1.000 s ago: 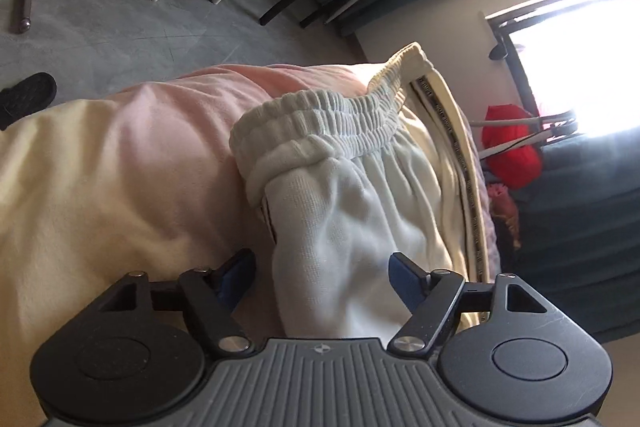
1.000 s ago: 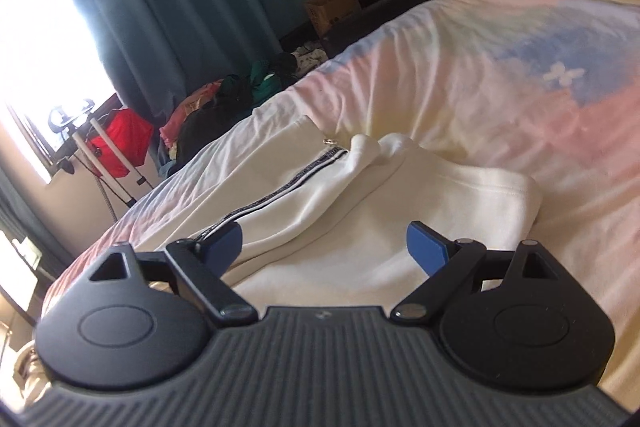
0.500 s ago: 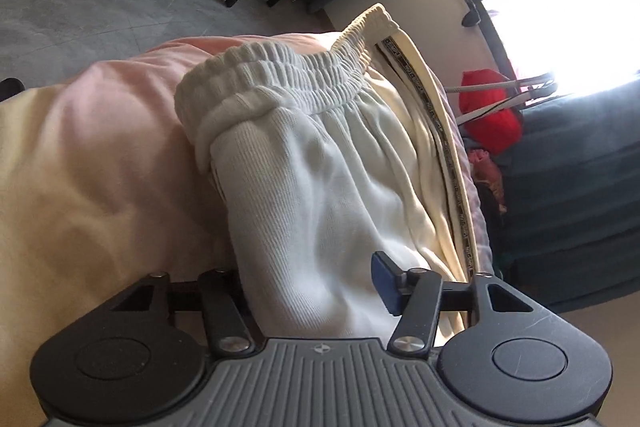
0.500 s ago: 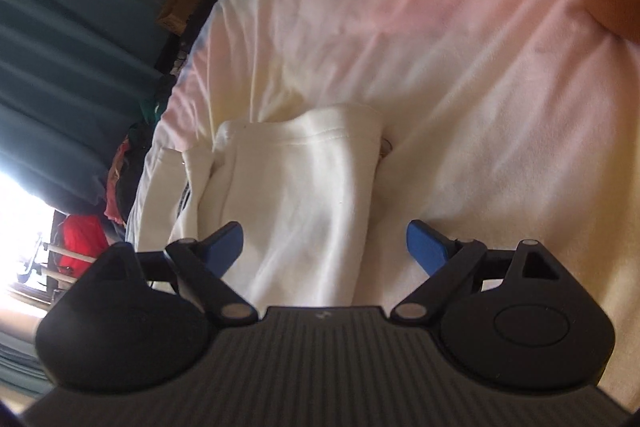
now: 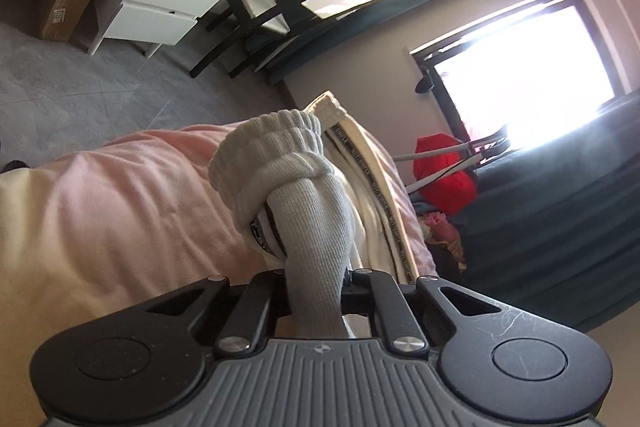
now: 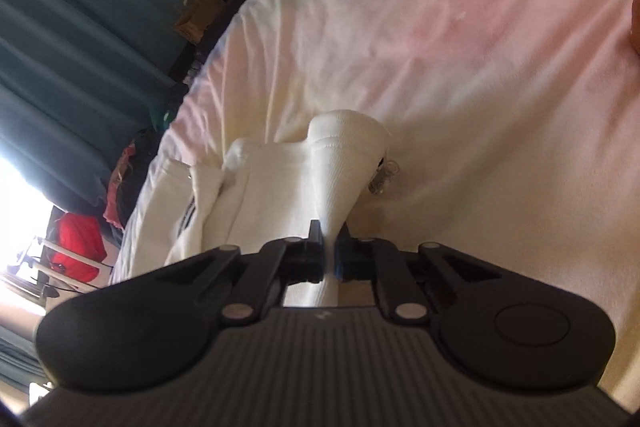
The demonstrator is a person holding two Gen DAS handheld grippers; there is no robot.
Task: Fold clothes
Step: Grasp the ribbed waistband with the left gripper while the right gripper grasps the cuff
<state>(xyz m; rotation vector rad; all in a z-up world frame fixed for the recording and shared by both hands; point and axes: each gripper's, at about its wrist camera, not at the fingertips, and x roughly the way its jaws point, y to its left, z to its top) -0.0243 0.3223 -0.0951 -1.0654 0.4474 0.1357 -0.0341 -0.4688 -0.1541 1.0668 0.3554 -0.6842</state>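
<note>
"Where are the soft white jogging pants with the dark side stripe [image 5: 308,211]?"

"On my pink and yellow bed cover [image 5: 120,211], near its edge by the grey floor [image 5: 80,87]. My left gripper [image 5: 316,279] is pinching the stretchy waist end."

"And the other one?"

"My right gripper [image 6: 329,259] is squeezed tight on the other end. I hold both ends so the cloth moves flat and even. Lifting only one would let it sag."

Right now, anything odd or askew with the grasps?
Nothing damaged. Both jaws are shut on the white trousers: left gripper bunches cloth near the elastic waistband, right gripper pinches a narrow fold; a metal zip pull dangles loose.
</note>
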